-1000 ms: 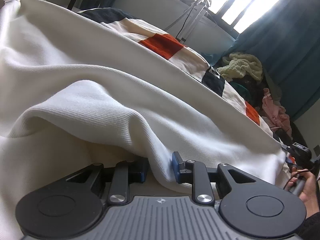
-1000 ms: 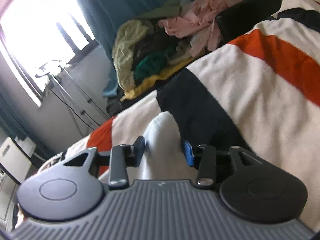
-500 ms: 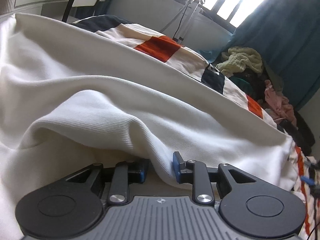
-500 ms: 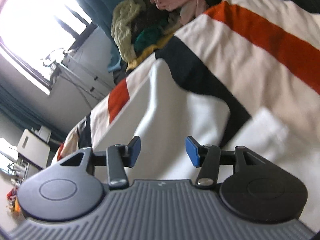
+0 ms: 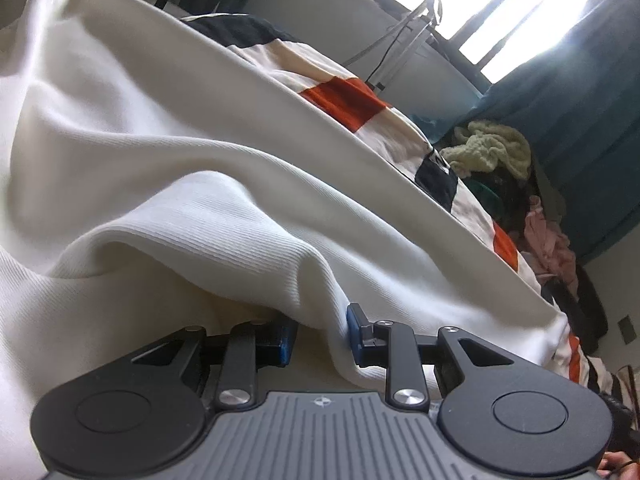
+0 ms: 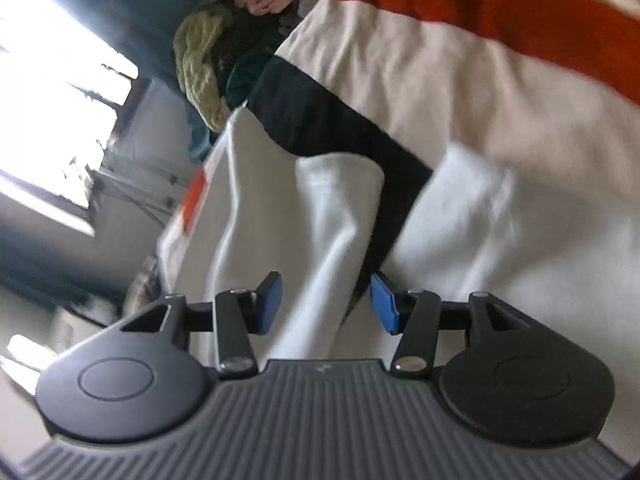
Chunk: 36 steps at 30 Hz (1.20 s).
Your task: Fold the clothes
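My left gripper is closed on a fold of the white garment: the ribbed cloth bunches between my blue pads, and it drapes over the left pad so that only part of that pad shows. Where the pinched edge runs beyond the pads I cannot tell; it disappears under my own body. Ahead and to the left the garment rises in a broad hump that fills most of my view and hides the surface below it. Past its far edge lies the striped blanket in cream, orange and navy, and to the right of that a heap of clothes against a teal curtain. The window above is blown out to white.

My right gripper stands wide open and holds nothing. A loose fold of the garment lies between its pads without touching either, as far as the blur lets me judge. This whole view is smeared and tilted. Beyond the fold the blanket spreads to the right; the heap sits ahead on the left, its pieces hard to separate.
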### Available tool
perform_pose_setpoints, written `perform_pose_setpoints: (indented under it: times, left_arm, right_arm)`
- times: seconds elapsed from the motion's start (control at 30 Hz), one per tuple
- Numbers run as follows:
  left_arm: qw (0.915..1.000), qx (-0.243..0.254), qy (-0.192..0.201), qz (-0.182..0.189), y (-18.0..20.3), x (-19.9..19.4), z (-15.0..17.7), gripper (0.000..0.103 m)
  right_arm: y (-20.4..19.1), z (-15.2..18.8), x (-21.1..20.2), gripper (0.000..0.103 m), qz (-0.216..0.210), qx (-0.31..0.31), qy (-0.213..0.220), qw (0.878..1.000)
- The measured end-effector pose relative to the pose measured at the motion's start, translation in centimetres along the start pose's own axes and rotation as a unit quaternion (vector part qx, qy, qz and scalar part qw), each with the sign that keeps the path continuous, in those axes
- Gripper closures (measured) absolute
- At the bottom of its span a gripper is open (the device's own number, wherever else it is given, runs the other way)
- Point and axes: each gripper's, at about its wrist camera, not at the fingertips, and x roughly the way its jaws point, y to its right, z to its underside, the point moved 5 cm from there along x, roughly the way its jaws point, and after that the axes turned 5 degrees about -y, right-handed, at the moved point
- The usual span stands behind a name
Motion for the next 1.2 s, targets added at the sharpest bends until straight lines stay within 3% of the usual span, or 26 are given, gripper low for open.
perform_pose_setpoints:
  times: [0.07,0.17,0.2,0.23,0.3,0.4,0.5,0.57,0.63,0.7,0.8,0.87,0.9,0.93,1.0,1.1,1.2]
  left_arm:
    - [1.0,0.002,0.0,-0.002,0.1,0.3,0.0,0.074]
    - [1.0,0.005,0.001,-0.005,0.2,0.7,0.0,0.074]
    - [1.0,0.006,0.002,-0.006,0.3,0.8,0.0,0.074]
    - [1.0,0.007,0.003,-0.006,0.3,0.9,0.1,0.074]
    - [0.9999,0.009,0.004,-0.006,0.5,1.1,0.1,0.073]
    - [0.9999,0.014,0.005,-0.004,0.8,1.1,0.2,0.07]
    - [0.9997,0.023,0.003,0.001,1.2,1.1,0.4,0.061]
    - [0.9993,0.038,0.001,-0.002,1.6,1.0,0.6,0.056]
    - [0.9986,0.053,-0.001,-0.006,2.1,0.9,0.9,0.05]
    - [0.9972,0.073,0.0,-0.011,2.5,0.8,1.1,0.046]
    - [0.9951,0.097,0.0,-0.018,3.1,0.4,1.6,0.04]
    - [0.9947,0.101,0.001,-0.019,3.1,0.0,1.7,0.038]
    - [0.9947,0.101,0.003,-0.021,3.1,-0.2,1.7,0.038]
    - [0.9947,0.1,0.004,-0.022,3.0,-0.4,1.7,0.037]
    - [0.9951,0.096,0.004,-0.022,3.0,-0.8,1.5,0.034]
    - [0.9951,0.095,0.008,-0.025,2.9,-1.3,1.4,0.032]
    - [0.995,0.096,0.007,-0.028,2.7,-1.5,1.5,0.032]
  right_arm:
    - [-0.3,-0.6,0.9,0.054,0.015,-0.046,0.01,0.999]
    - [0.7,-1.4,2.2,0.057,0.003,-0.009,0.012,1.0]
    - [1.0,-1.6,2.3,0.065,0.002,0.005,0.019,1.0]
    - [1.1,-1.8,2.2,0.082,0.01,0.004,0.033,0.999]
    - [0.4,-2.3,1.5,0.096,0.034,-0.028,0.066,0.997]
    - [-0.8,-2.8,-0.7,0.097,0.039,-0.05,0.123,0.99]
    - [-0.7,-3.0,-2.6,0.097,0.039,-0.054,0.164,0.984]
    - [0.1,-2.7,-2.1,0.097,0.066,-0.066,0.155,0.984]
    - [1.8,-2.2,-1.4,0.096,0.084,-0.033,0.121,0.989]
    - [2.5,-1.8,-1.3,0.092,0.083,-0.011,0.103,0.991]
    - [1.5,-1.5,-3.8,0.081,0.087,-0.033,0.111,0.989]
    - [0.5,-1.3,-6.4,0.066,0.102,-0.064,0.132,0.984]
    - [0.2,-1.2,-7.7,0.053,0.107,-0.072,0.141,0.981]
    - [0.5,-0.9,-9.3,0.04,0.107,-0.06,0.15,0.981]
    - [1.3,-0.1,-12.4,0.024,0.108,-0.03,0.165,0.98]
    - [4.4,1.6,-16.5,0.023,0.122,0.055,0.164,0.977]
    - [7.8,3.2,-20.0,0.023,0.141,0.133,0.176,0.965]
